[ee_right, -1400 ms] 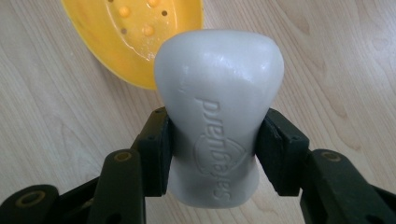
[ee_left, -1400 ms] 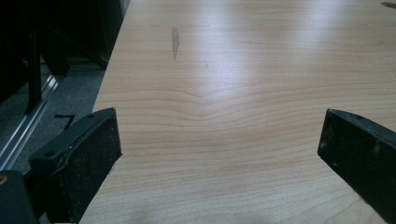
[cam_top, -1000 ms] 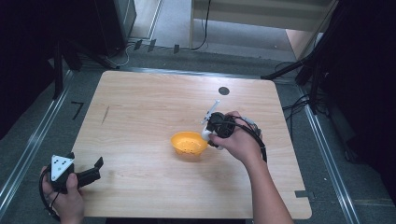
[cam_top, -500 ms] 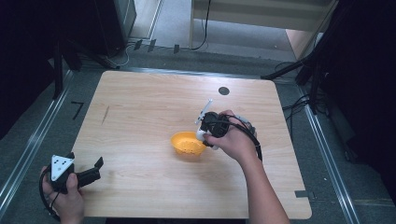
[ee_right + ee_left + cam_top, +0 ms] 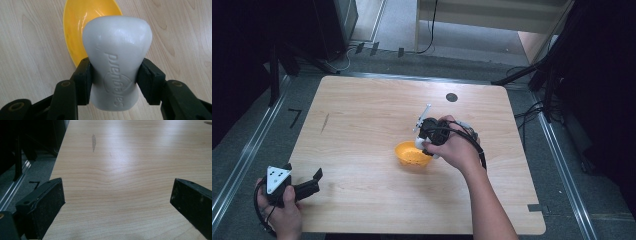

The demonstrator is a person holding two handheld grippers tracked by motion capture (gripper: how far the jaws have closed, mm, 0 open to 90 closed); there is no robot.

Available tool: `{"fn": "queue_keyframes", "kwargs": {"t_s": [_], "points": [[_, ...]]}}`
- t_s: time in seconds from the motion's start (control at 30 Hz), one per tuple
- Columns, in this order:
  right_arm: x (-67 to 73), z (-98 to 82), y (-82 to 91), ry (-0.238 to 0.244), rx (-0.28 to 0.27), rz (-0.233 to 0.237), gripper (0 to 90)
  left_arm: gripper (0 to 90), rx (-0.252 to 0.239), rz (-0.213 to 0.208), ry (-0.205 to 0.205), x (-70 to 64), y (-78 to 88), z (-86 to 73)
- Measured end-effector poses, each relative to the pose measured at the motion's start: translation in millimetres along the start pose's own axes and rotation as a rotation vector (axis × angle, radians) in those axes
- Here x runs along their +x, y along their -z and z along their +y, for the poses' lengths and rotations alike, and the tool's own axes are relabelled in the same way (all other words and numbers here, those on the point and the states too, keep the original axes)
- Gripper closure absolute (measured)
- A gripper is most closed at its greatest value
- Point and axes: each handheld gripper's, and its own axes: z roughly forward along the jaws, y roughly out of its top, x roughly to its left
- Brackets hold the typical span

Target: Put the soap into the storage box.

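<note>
While gripping a pale grey bar of soap (image 5: 117,62), clamped between both jaws of the right tool (image 5: 113,75), stamped "safeguard" along its face. Held above the near rim of a yellow bowl (image 5: 75,30), which sits on the wooden surface (image 5: 362,125) near its middle. Seen from the high view at the bowl's right edge (image 5: 411,154), right hand (image 5: 457,147) wrapped around the tool. Left tool (image 5: 117,195) with jaws wide apart, nothing between them, low over the surface at its near left corner, well apart from the bowl. Small dark round mark (image 5: 452,97) toward the far edge.
</note>
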Motion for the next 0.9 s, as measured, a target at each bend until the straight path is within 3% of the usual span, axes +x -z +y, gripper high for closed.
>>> {"fn": "queue_keyframes", "kwargs": {"t_s": [0.9], "points": [[5.9,24.5,-23.6,0.060,0.027,0.023,51.1,0.0,0.000,-0.001,0.006,0.1,0.0,-0.1]]}}
